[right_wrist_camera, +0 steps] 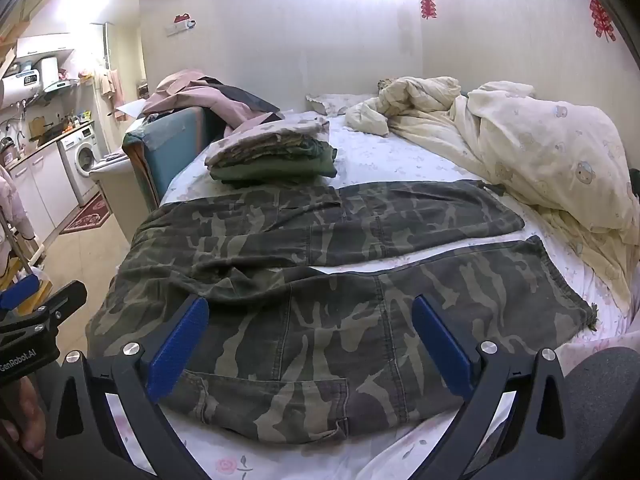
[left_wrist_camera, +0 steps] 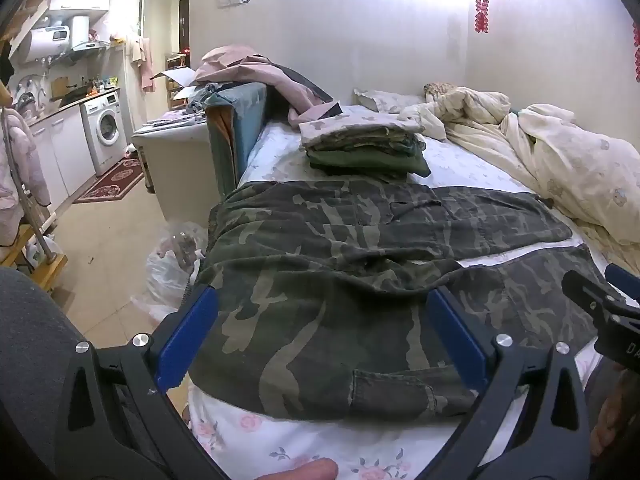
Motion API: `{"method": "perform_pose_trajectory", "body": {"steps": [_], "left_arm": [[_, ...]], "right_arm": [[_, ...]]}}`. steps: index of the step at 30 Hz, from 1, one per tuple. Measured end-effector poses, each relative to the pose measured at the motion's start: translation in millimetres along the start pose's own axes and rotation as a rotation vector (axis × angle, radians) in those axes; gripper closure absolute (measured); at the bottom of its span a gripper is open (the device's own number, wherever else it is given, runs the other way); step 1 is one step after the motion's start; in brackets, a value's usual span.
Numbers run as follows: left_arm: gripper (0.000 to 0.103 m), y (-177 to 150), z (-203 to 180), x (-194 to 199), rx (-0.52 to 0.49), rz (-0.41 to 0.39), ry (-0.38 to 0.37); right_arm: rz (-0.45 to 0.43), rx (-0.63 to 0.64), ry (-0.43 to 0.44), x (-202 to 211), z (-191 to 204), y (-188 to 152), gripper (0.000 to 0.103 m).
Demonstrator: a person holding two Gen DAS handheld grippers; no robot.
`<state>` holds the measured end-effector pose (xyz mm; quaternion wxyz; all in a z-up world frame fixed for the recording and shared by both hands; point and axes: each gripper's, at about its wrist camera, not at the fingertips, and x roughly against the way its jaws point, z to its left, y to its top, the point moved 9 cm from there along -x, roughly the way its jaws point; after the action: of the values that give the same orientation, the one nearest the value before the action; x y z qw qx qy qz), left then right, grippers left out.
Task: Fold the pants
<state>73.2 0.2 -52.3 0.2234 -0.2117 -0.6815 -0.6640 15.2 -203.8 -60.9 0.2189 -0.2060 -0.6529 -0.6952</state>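
Step in hand: the start of the fold, by my reading; the camouflage pants (left_wrist_camera: 360, 264) lie spread flat and unfolded, both legs side by side with a strip of sheet showing between them.
Pants, place: across the middle of both views, on the bed (left_wrist_camera: 288, 436), waist end toward the left of the frame, hems toward the right.
Left tool (left_wrist_camera: 320, 332): spread wide, blue pads either side of the waist region, pinching nothing.
Right tool (right_wrist_camera: 310, 340): spread wide too, above the nearer leg at lower centre of its view, nothing between the pads.
Next move, as I judge it: each tool needs to come down on the near edge, one by the waist and one along the leg, close on the cloth, and carry the nearer leg over the farther one.
Pants, material: thick woven cotton, dull green and grey blotches, heavy seams, a patch pocket near the lower edge, a frayed hem (right_wrist_camera: 588, 316) at the right.
Sheet: thin, white, pink flower print, smooth.
Folded stack (left_wrist_camera: 364, 148): squared green and camouflage garments just beyond the pants, upper centre.
Quilt (right_wrist_camera: 540, 152): cream, puffy, crumpled, at the right.
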Motion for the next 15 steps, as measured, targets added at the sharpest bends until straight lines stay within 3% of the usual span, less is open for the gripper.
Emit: {"method": "perform_pose_trajectory", "body": {"steps": [15], "left_arm": [[0.000,-2.9,-2.4,5.2,-0.002,-0.016,-0.008]], "right_arm": [[0.000,0.002,-0.002,0.4,0.0,0.1,0.000]]}}
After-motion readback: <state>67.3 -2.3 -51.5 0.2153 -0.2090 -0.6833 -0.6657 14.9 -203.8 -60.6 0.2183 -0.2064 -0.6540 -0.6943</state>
